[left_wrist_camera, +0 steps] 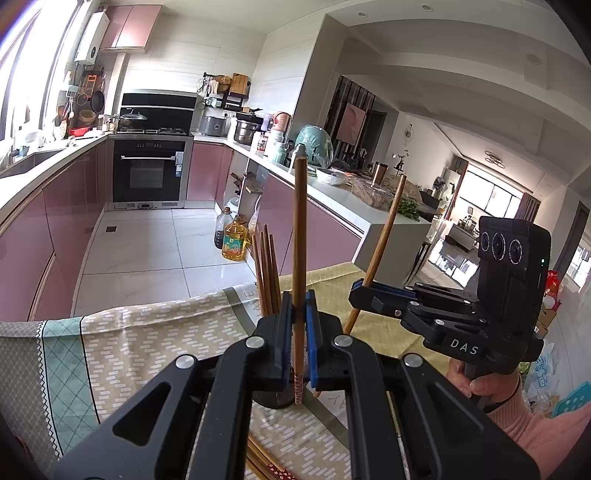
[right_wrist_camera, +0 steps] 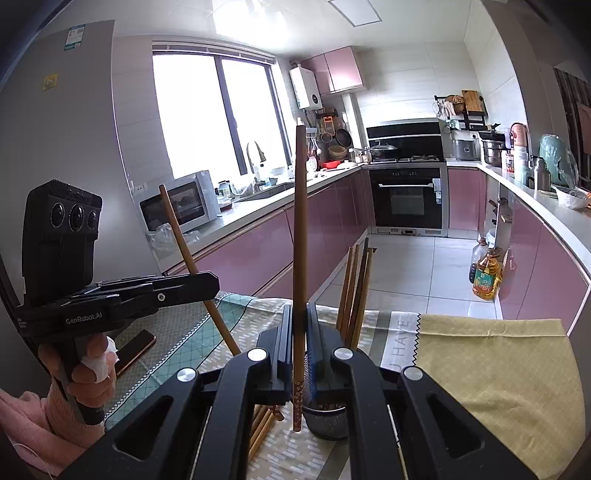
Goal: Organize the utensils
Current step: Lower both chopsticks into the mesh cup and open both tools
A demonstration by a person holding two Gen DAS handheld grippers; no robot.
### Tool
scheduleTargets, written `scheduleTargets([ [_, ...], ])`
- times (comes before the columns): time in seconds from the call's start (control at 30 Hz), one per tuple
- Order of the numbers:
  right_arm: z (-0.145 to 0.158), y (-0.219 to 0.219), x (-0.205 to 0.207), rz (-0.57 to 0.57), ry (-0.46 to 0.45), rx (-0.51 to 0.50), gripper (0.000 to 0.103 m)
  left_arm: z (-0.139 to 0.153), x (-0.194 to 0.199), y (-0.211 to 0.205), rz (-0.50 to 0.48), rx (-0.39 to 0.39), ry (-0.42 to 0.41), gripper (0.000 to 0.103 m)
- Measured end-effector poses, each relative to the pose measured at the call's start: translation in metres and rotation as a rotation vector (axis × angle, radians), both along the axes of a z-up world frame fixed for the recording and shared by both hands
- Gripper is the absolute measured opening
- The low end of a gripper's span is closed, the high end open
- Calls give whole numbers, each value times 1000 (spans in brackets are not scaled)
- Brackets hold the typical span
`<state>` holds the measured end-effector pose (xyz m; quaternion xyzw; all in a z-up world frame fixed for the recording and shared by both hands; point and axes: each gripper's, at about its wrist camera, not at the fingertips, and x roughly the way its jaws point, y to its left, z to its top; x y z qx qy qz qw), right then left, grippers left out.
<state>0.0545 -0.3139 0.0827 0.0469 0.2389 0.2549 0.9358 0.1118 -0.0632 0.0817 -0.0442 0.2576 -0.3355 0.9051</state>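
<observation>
Both grippers are each clamping one chopstick upright: left gripper, right gripper. Several chopsticks are already standing in the mesh holder; more loose chopsticks are lying near-left, waiting.

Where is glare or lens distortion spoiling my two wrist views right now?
Left wrist view: window at far left blown out white, counters bowed by the fisheye; chopstick in the left gripper stays sharp. Right wrist view: window and ceiling light overexposed, fridge curved; its chopstick is clear.
</observation>
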Motion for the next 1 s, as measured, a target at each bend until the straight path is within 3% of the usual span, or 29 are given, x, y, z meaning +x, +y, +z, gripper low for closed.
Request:
scheduleTargets([
  [1.0,10,7,15,-14,-41,-21,6,10,6,-14,16,-1,-44,7],
])
